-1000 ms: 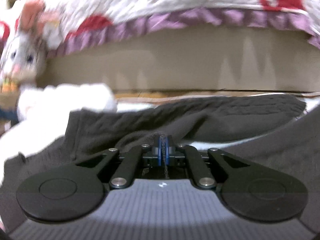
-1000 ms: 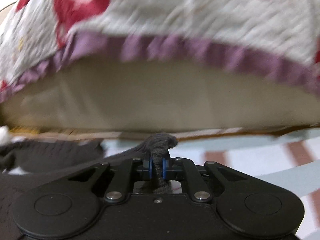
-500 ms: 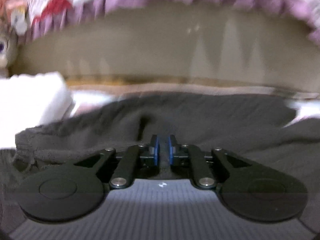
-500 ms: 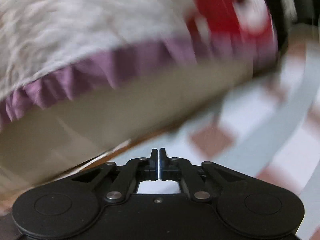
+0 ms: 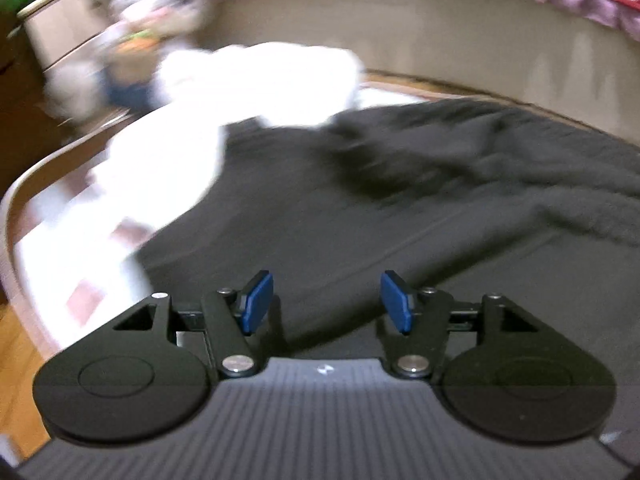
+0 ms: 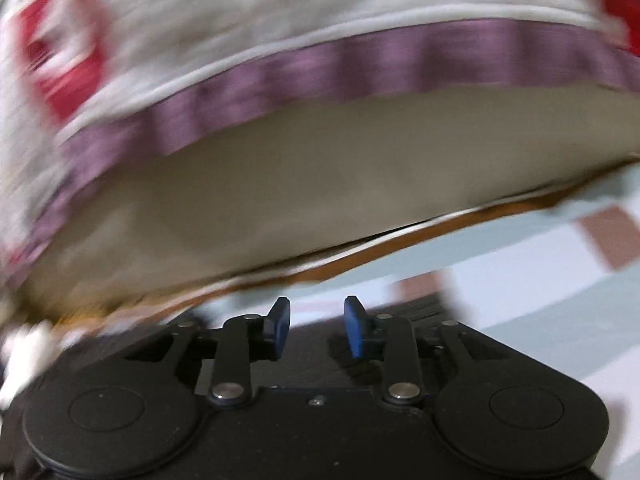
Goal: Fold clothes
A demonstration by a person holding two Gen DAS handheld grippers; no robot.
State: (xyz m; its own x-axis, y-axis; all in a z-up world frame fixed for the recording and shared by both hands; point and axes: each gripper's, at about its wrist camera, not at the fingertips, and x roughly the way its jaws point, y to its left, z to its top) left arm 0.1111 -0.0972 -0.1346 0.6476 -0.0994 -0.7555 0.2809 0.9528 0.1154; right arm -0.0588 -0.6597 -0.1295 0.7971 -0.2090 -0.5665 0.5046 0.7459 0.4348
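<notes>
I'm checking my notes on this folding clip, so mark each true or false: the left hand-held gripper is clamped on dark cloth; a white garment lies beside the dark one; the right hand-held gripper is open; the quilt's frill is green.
1. Left hand-held gripper clamped on the dark garment: false. Its jaws have just been opening and hold nothing.
2. White garment beside the dark one: true.
3. Right hand-held gripper open: true.
4. Quilt frill green: false, purple.

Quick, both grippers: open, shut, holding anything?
Left gripper: jaws just opened, empty, over the dark garment.
Right gripper: jaws just opened, empty.
</notes>
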